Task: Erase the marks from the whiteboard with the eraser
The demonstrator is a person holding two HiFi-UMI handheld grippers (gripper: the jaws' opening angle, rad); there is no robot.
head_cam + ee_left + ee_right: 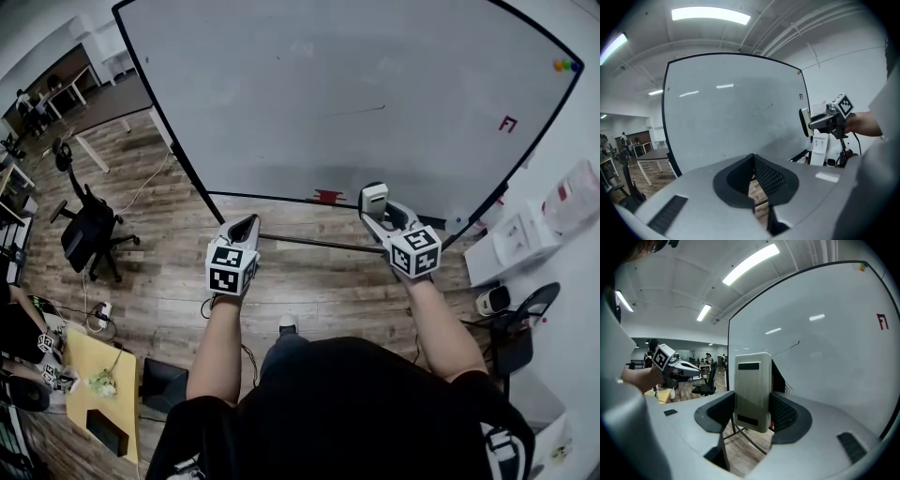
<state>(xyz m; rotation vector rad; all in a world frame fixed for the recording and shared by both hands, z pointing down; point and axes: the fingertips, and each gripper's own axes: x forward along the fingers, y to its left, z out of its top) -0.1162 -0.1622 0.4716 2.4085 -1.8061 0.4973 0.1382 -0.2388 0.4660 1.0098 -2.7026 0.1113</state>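
Observation:
A large whiteboard point(309, 103) on a black frame stands in front of me. A thin dark line point(361, 111) crosses its middle, also seen as a line point(761, 111) in the left gripper view and a line point(787, 348) in the right gripper view. A small red mark point(508, 124) sits at the board's right, the same red mark point(882, 321) in the right gripper view. My right gripper point(375, 208) is shut on a cream eraser point(751, 391), the eraser point(374, 198) held upright short of the board. My left gripper point(244, 230) is shut with nothing in it, jaws point(752, 180) meeting.
A red item point(326, 196) lies on the board's tray. Coloured magnets point(562, 66) sit at the top right corner. A black office chair point(89, 230) stands left, desks behind it. White boxes point(511, 239) and a black chair point(520, 319) are at the right. A yellow table point(98, 389) is lower left.

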